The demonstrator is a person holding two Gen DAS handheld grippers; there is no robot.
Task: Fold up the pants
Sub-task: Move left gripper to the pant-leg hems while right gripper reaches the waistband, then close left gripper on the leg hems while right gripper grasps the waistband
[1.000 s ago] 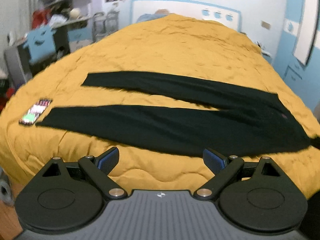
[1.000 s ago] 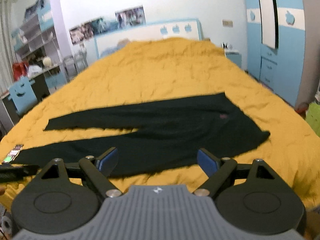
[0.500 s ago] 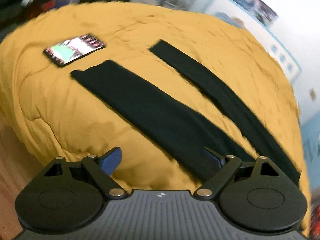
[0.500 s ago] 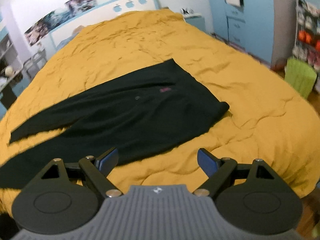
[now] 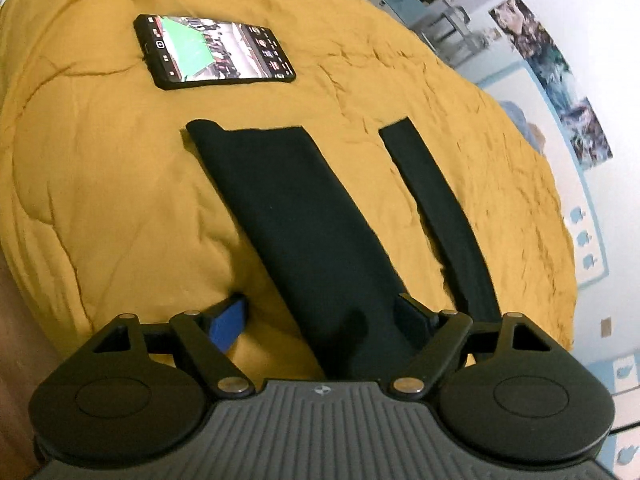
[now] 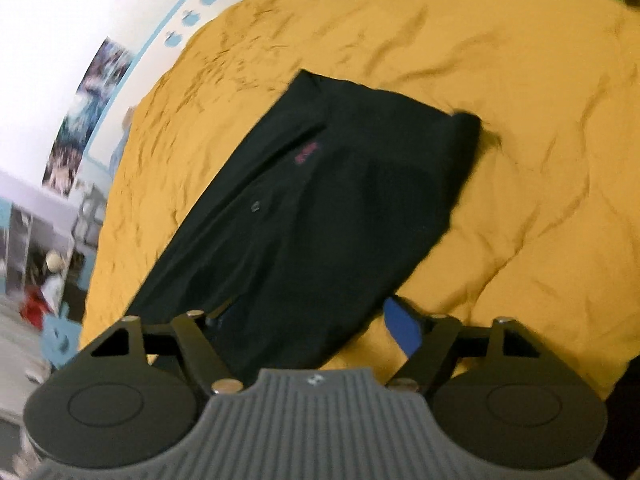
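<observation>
- The black pants (image 5: 296, 216) lie flat on the yellow quilt (image 5: 100, 184). In the left wrist view both legs run from the bottom centre of the frame up towards the middle. The wide nearer leg ends in a hem at centre left; the narrower far leg (image 5: 432, 200) ends at upper centre right, with a strip of quilt between the two.
- In the right wrist view the waist end of the pants (image 6: 320, 184) fills the middle of the frame. A small red mark and a button show on the cloth, and the waistband corner is bunched at upper right.
- The left gripper (image 5: 320, 320) is low over the near leg, jaws spread. They have just been narrowing. Its blue left pad is over the quilt, the right pad over the black cloth, and the leg's edge lies between them, not pinched.
- The right gripper (image 6: 308, 320) likewise stands spread, jaws just narrowing. The pants' near edge lies between the fingers, ungripped.
- A phone (image 5: 212, 52) with a lit screen lies on the quilt at upper left of the left wrist view, apart from the hem.
- Posters (image 5: 560, 92) hang on the pale wall at right.
</observation>
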